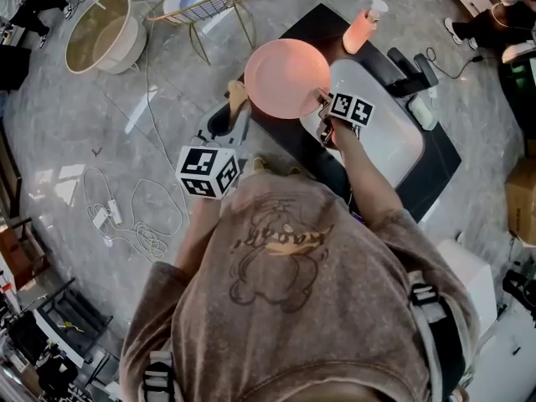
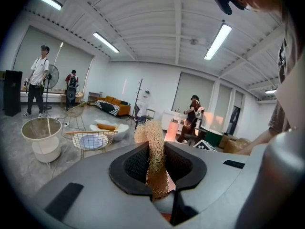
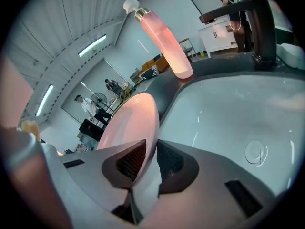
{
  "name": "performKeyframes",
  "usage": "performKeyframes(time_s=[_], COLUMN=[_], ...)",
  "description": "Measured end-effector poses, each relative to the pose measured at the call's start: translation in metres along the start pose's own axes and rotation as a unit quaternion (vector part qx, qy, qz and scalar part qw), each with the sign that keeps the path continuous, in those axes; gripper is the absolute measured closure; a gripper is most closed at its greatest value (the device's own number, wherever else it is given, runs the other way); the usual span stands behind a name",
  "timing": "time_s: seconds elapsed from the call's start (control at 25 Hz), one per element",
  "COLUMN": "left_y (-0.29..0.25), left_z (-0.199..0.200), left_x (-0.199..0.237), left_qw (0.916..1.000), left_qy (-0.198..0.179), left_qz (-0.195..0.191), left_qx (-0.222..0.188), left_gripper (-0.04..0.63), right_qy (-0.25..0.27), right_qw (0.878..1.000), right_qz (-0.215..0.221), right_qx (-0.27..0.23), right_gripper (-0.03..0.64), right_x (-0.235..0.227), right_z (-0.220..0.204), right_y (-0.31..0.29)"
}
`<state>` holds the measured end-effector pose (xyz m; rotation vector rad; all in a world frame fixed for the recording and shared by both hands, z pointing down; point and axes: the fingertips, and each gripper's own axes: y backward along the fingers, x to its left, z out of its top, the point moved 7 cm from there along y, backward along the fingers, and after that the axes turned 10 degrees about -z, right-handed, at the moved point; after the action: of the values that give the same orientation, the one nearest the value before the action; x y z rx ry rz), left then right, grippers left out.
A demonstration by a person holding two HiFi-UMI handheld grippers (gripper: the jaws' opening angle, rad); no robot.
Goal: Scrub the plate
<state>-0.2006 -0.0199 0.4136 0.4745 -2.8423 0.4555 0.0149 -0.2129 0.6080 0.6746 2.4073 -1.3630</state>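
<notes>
Now | left gripper (image 2: 159,168): jaws pinch fibrous, perhaps loofah, scrubber (image 2: 153,142) | right gripper (image 3: 147,163): jaws clamp smooth pink plate (image 3: 131,123)

Long strip lights (image 2: 106,42) line a white ribbed ceiling (image 2: 157,27) above a grey marbled floor (image 1: 92,132). An orange sofa (image 2: 121,109) stands by the far wall (image 2: 157,87); white cables (image 1: 149,239) lie coiled underfoot.

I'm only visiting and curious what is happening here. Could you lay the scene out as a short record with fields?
Place: white sink set in a dark counter, pink pump bottle at the back
Right gripper: shut on the rim of the pink plate, by the sink
Left gripper: shut on a fibrous scrubber
Scrubber touching plate: cannot tell
</notes>
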Motion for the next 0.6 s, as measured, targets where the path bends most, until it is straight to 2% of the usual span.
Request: performKeyframes(time_s=[0.2,0.6], left_y=[-0.008,-0.039], left_z=[0.002,0.011], left_x=[0.0,-0.015], left_qw=[0.9999,0.997], left_qy=[-0.001,-0.025], left_qz=[-0.013,-0.074], left_qx=[0.001,0.002], left_gripper=[0.518,0.518], right_qy=[-0.005,0.085], right_qw=[1.0,0.995], right_qz=[0.011,0.009], right_qx=[-0.022,-0.056], right_gripper=[0.592,0.592], right_x=[0.004,0.024], right_z=[0.009,0.026], right_y=[0.016,0.065])
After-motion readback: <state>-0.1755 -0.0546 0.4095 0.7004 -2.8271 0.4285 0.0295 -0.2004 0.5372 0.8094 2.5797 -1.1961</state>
